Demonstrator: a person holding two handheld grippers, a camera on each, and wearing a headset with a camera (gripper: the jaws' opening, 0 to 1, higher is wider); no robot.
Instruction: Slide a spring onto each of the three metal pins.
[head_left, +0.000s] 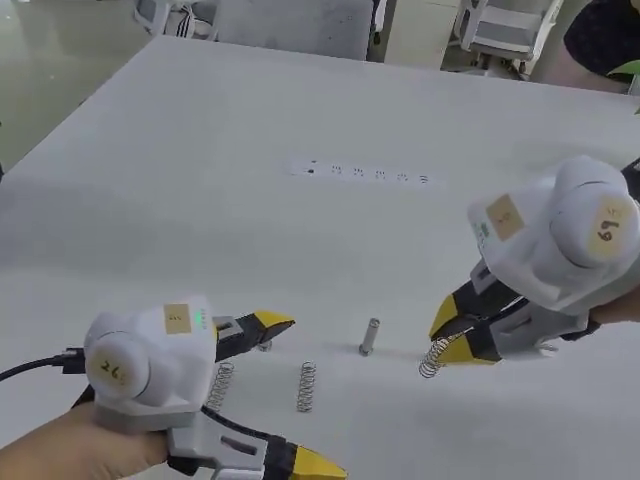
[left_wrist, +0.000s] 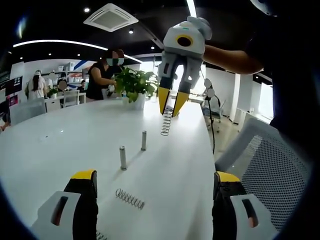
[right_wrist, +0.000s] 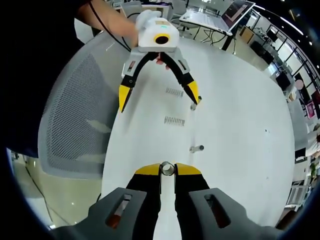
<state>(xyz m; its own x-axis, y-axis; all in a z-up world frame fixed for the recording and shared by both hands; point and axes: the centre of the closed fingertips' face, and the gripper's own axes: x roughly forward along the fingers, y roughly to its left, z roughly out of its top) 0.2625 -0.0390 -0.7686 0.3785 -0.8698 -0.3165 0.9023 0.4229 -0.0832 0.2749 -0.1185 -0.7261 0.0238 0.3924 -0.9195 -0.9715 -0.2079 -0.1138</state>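
Two short metal pins stand upright on the white table (head_left: 250, 200): one pin (head_left: 369, 337) in the middle, the other pin (head_left: 263, 345) half hidden by my left gripper's upper jaw tip. My right gripper (head_left: 440, 345) is shut on a spring (head_left: 432, 358) just right of the middle pin, and the spring hangs below its yellow tips (left_wrist: 165, 124). My left gripper (head_left: 308, 395) is open near the table's front edge. Two loose springs lie flat, one spring (head_left: 306, 386) between its jaws and another spring (head_left: 222, 385) beside its body. The right gripper view looks down the held spring (right_wrist: 167, 168).
A row of sockets (head_left: 365, 172) is set into the table farther back. Chairs stand along the far edge (head_left: 290, 25). A mesh chair (left_wrist: 270, 165) sits at the near side. A potted plant (left_wrist: 132, 82) and people are at the far end.
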